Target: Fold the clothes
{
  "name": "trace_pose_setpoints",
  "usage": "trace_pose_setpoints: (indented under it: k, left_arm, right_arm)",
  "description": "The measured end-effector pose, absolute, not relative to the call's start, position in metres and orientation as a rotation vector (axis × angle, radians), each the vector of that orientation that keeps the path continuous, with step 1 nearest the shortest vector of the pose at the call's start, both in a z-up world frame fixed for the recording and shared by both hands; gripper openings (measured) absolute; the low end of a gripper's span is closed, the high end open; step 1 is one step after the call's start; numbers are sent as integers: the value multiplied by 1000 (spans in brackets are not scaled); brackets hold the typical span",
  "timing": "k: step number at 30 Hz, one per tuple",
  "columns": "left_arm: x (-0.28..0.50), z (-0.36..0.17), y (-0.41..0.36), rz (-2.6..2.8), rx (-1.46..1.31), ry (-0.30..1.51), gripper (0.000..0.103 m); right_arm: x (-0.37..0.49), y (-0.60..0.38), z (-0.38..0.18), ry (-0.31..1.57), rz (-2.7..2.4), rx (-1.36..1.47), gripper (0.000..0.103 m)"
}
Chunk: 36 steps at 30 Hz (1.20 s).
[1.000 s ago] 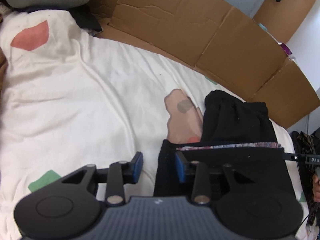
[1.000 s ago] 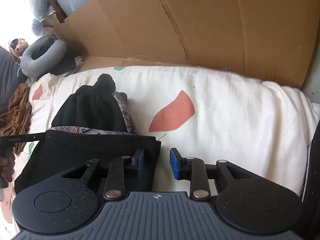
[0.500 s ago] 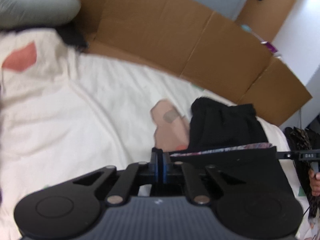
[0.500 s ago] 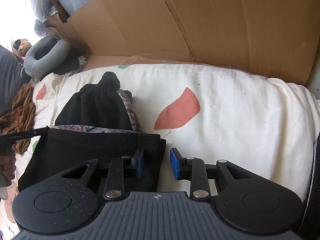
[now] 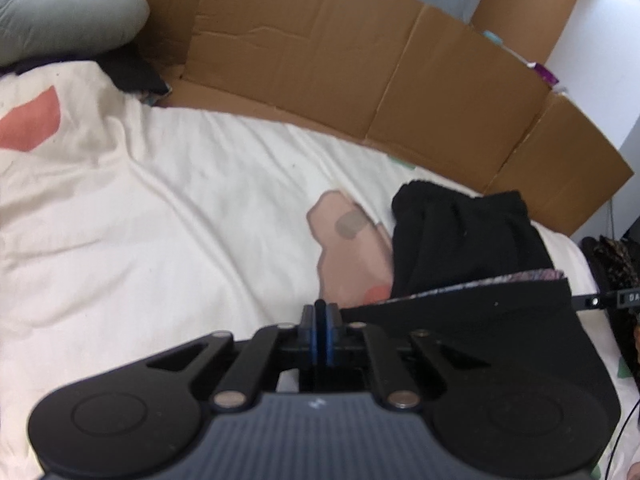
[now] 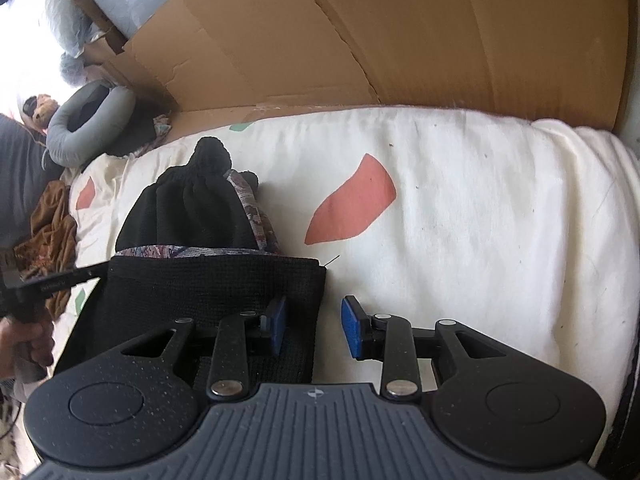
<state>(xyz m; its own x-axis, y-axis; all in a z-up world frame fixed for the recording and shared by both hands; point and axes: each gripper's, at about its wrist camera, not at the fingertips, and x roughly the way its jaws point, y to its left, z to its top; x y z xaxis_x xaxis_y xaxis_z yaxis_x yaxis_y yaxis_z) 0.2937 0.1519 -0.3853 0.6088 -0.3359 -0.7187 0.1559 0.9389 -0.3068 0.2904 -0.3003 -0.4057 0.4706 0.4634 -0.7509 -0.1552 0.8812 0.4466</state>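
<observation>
Now the left claw is seen pressed fully together, its 2 blue pads meeting with a thin dark edge of the black garment pinched between them. The cloth is stretched taut from that claw off to its right, where a patterned lining is exposed along the upper edge. Beyond and to the right of the left claw, the rest of the black garment is heaped on the bed, just beside a pink patch printed on the cream cover. A cardboard wall is stood along the far side of the bed, well ahead of the claw, and a grey cushion is lodged in the far left corner.

Over on the other side, the right claw is held wide apart, with nothing gripped. Its left pad is laid over the black garment's near corner, while its right pad is hung over bare cream cover; the garment's side edge is caught in the gap between them. Ahead and to the left of this claw, the bunched black fabric is piled up, and a coral patch is shown ahead and slightly right. At the far left of the right wrist view, the other tool's handle is gripped by a hand, and a brown cloth is bundled just beyond it.
</observation>
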Motion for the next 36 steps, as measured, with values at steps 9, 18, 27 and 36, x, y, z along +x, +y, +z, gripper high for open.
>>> trace_pose_setpoints:
  k: [9,18,27,36]
  left_arm:
    - [297,-394,146,-272,-197,902,30]
    - [299,-399,137,-267,-160,920,32]
    - [303,-400,130,-257,-127,946,32]
    - [307,-399,125,-257,-122,967,29]
  right_arm:
    - [288,-307,-405,1007,413,372,39]
    - [292,-305,-414,1000,409,427,39]
    - [299,-281,-421,1017,409,335,41]
    - [304,-263,-415,1010,432,229,22]
